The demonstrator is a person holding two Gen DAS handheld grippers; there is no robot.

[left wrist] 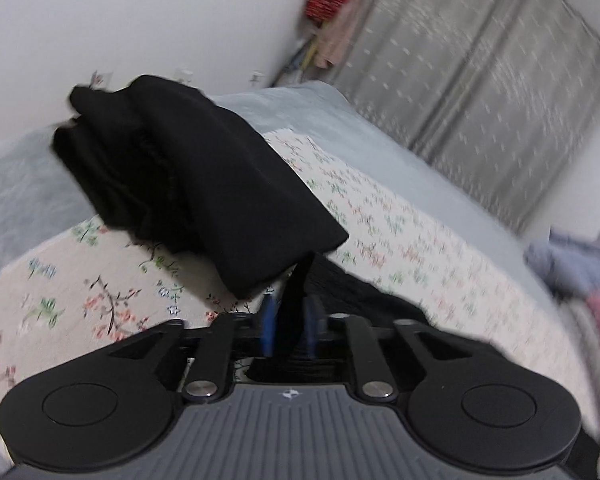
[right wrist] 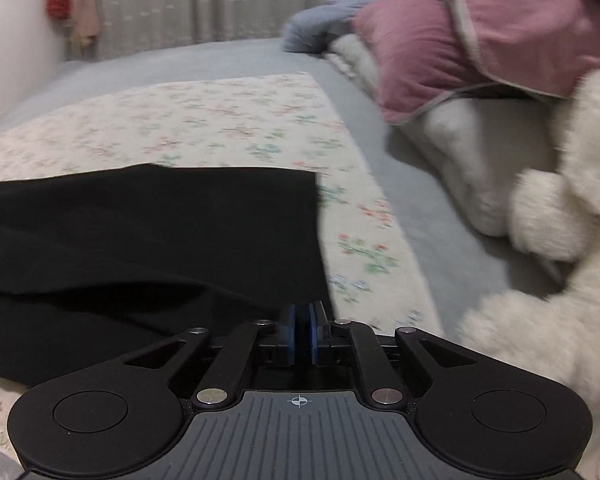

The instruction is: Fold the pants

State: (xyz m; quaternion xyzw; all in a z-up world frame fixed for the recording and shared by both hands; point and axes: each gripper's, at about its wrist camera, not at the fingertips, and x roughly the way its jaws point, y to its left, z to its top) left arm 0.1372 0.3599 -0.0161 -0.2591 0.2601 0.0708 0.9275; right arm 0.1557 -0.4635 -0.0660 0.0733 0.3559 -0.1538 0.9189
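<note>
Evidently mid-fold: left gripper [left wrist: 288, 330] (jaws slightly parted) has black pants [left wrist: 204, 184] cloth between them; right gripper [right wrist: 301, 336] likewise — grip uncertain; next, release and smooth.

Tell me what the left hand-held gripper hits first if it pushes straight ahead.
Most likely the black pants: a strip of their fabric already sits between the left hand-held gripper's blue pads, and the folded bulk lies just beyond on the floral sheet.
</note>
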